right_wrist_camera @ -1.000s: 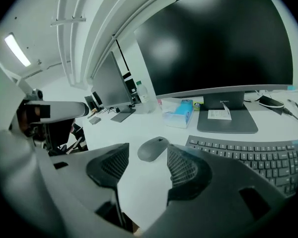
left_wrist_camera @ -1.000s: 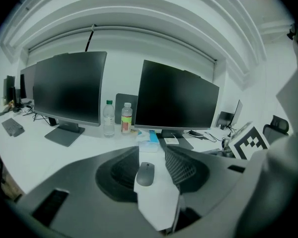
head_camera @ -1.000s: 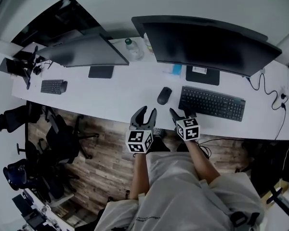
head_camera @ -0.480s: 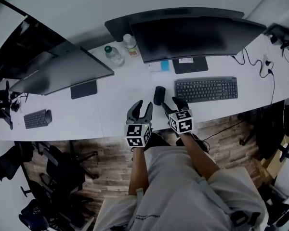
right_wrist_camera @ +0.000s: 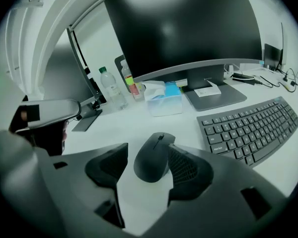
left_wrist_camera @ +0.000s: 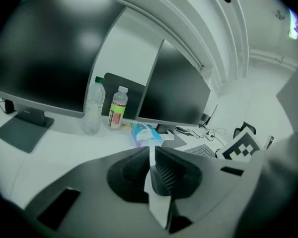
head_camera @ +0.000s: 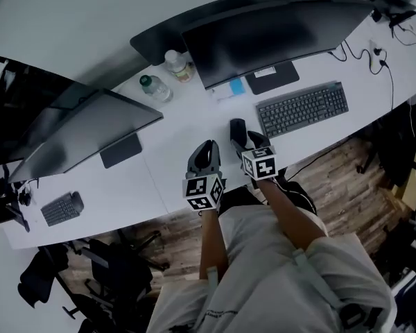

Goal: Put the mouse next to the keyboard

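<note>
The dark mouse lies on the white desk, just left of the black keyboard. My right gripper reaches over the desk edge and straddles it. In the right gripper view the mouse sits between the jaws of the right gripper. The right pad is against its side, the left pad stands off, and the jaws are opening. The keyboard lies to the right. My left gripper hovers beside it, its jaws closing to a sliver with nothing between them.
A wide curved monitor stands behind the keyboard, a second monitor to the left. Two bottles and a tissue pack sit at the back. Cables trail at the right end. A small keyboard lies far left.
Both grippers have moved forward over the desk edge. The right one has come around the mouse. The left gripper's jaws have gone from wide open to nearly together. The head view has swung.
</note>
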Demonstrator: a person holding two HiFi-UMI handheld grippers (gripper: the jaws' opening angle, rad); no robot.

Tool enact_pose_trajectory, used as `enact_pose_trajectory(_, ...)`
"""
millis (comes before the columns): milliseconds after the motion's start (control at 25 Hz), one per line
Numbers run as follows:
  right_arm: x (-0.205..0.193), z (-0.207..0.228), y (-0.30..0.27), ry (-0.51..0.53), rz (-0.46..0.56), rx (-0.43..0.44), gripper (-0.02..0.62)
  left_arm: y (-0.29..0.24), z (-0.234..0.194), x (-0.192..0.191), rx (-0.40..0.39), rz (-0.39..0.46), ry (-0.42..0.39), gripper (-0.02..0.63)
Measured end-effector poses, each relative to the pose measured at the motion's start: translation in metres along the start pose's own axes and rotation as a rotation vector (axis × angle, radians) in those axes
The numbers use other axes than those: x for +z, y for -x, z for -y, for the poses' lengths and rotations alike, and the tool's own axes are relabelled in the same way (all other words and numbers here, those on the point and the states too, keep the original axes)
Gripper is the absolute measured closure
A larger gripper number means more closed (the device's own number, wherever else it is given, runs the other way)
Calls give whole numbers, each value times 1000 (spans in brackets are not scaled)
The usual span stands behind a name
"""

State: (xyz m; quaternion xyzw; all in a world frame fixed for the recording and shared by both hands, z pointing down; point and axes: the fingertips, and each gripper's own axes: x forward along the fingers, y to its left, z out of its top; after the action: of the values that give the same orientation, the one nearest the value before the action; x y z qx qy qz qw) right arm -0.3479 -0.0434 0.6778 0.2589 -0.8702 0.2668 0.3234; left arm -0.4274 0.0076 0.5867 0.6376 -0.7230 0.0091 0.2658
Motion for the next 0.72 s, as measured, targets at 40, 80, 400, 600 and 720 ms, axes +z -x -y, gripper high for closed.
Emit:
enact_pose_trajectory(40, -3, -1, -4, -3, -9, -14, 333, 0, -4, -2, -10, -1, 9, 567)
enact_pose_trajectory(80, -7, -2, -8, -6, -22, -26, 325, -1, -8, -4, -23, -7, 9, 580)
enact_pose_trajectory(400, -22, 2, -30, -45, -73, -131, 220, -1, -23, -15, -67, -50, 6, 583)
enact_pose_trajectory(600, -26, 3, -46, -66, -77, -204, 206, 5, -33, -10, -59, -44, -10, 583)
enact_pose_trajectory(720, -29, 10, -46, -68, -66, -261, 278, 11, -39, -7, -48, -39, -16, 583)
